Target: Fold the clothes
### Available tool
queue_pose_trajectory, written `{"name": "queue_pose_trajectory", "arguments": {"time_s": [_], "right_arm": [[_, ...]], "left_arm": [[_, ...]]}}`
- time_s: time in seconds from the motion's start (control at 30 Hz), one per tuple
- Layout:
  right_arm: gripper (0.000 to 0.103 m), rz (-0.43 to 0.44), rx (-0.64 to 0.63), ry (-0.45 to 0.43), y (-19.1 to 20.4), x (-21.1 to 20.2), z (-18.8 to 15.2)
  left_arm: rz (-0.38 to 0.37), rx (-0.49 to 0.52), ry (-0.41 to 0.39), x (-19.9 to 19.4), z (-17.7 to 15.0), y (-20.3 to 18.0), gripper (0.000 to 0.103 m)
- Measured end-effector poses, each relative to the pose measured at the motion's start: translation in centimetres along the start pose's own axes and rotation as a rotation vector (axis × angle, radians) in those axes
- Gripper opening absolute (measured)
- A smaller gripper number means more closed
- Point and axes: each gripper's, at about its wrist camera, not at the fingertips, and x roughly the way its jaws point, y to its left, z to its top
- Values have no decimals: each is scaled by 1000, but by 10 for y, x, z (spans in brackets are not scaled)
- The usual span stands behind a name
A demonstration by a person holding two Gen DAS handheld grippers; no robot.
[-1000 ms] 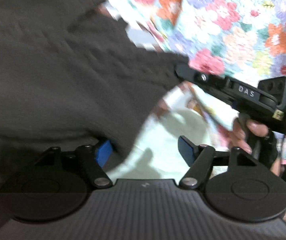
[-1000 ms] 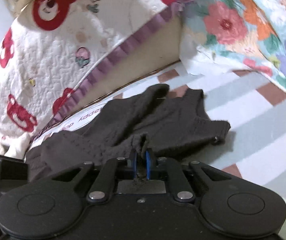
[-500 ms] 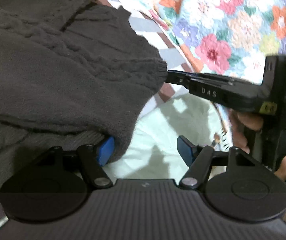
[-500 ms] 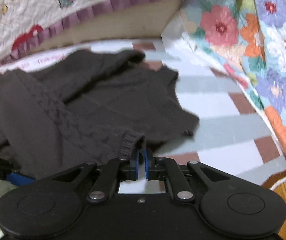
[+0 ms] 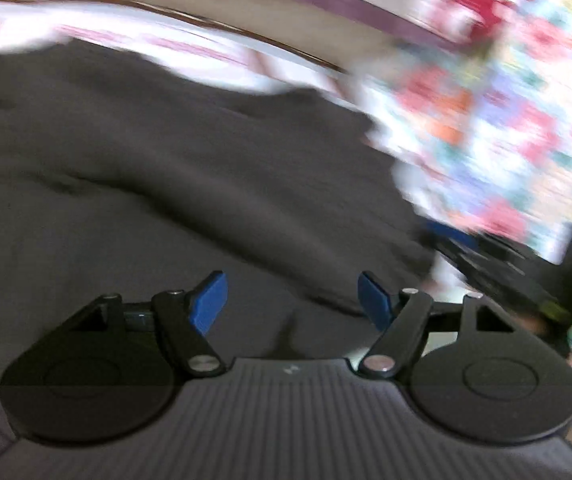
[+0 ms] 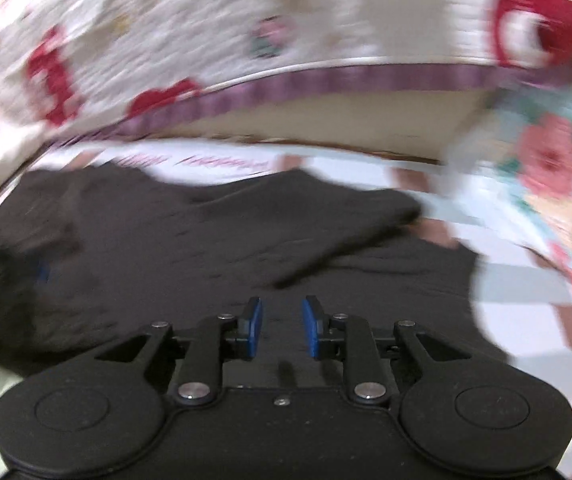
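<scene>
So, left wrist view: left gripper [image 5: 292, 304] hangs wide open and empty over the dark sweater [image 5: 146, 184], which now fills the frame.

Right wrist view: right gripper [image 6: 282, 326] is opening, its pinched hem let go; the fold looks laid on the bed [image 6: 526, 280]. Pink lettering upper left, too blurred to read.

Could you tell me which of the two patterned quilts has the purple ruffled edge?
The white quilt with red bear prints has it; the floral quilt to its right shows none.
</scene>
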Motion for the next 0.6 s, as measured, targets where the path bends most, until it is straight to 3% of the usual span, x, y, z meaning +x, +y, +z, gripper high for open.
{"name": "queue_pose_trajectory", "arguments": {"time_s": [0.07, 0.1, 0.17, 0.23, 0.33, 0.5, 0.6], "right_arm": [[31, 45, -30, 27, 16, 17, 1], [31, 60, -37, 41, 23, 26, 1], [31, 55, -47, 63, 27, 39, -2], [32, 42, -56, 83, 30, 51, -5], [32, 25, -80, 103, 33, 65, -8], [31, -37, -147, 90, 31, 60, -3], [31, -29, -222, 1, 48, 30, 0]], "left_arm": [[87, -70, -55, -10, 11, 33, 72], [100, -158, -80, -13, 15, 53, 71], [67, -377, -127, -17, 23, 94, 71], [9, -490, -166, -15, 29, 120, 71], [19, -488, -199, -2, 42, 134, 71], [111, -293, -168, 25, 68, 112, 72], [130, -214, -155, 35, 73, 94, 68]]}}
